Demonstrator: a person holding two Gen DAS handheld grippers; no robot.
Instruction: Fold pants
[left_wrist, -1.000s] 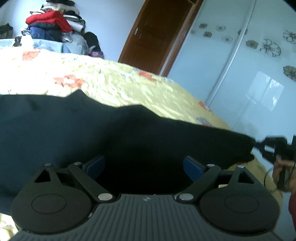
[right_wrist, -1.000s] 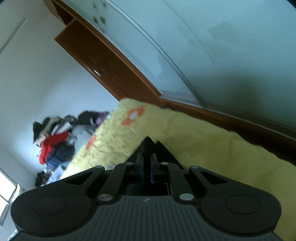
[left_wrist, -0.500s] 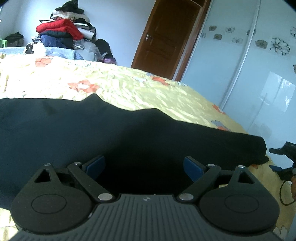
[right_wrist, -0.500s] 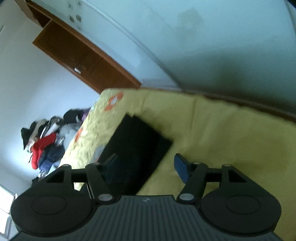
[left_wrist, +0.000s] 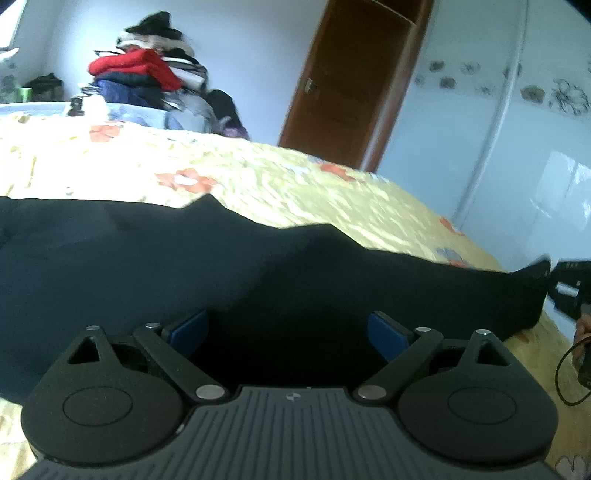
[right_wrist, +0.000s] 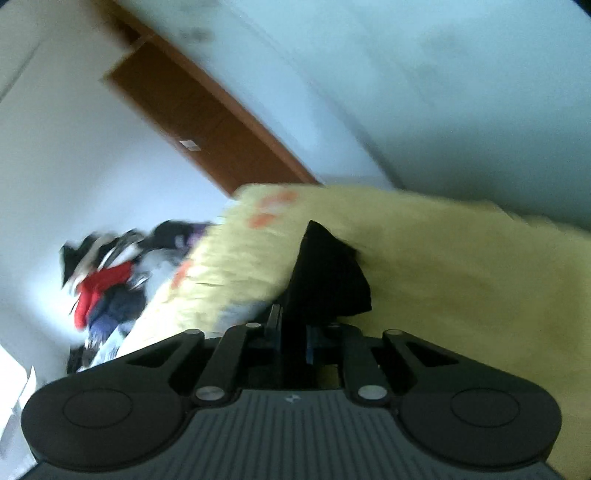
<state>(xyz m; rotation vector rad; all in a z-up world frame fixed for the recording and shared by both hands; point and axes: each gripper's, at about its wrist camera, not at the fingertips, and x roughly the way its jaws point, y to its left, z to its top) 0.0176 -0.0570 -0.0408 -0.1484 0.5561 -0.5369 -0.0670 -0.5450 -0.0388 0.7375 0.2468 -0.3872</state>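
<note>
Left wrist view: the pants (left_wrist: 221, 266) lay flat on the bed (left_wrist: 258, 184), long axis running left to right across the frame, the narrow leg end pointing right toward the wardrobe (left_wrist: 517, 147). The left gripper (left_wrist: 288, 332) hung low over the near edge of the cloth, its blue pads (left_wrist: 188, 326) spread wide with nothing between them. At the far right the right gripper (left_wrist: 567, 291) met the lifted tip of the leg. A clothes pile (left_wrist: 147, 88) stood beyond the bed; a brown door (left_wrist: 351, 92) beside it.

Right wrist view, blurred: the right gripper (right_wrist: 291, 332) had its fingers pinched together on the leg end of the pants (right_wrist: 325, 273), which rose as a dark peak in front of it, above the yellow bed (right_wrist: 461, 277). Clothes pile (right_wrist: 107, 280) at left, door (right_wrist: 207, 125) above.
</note>
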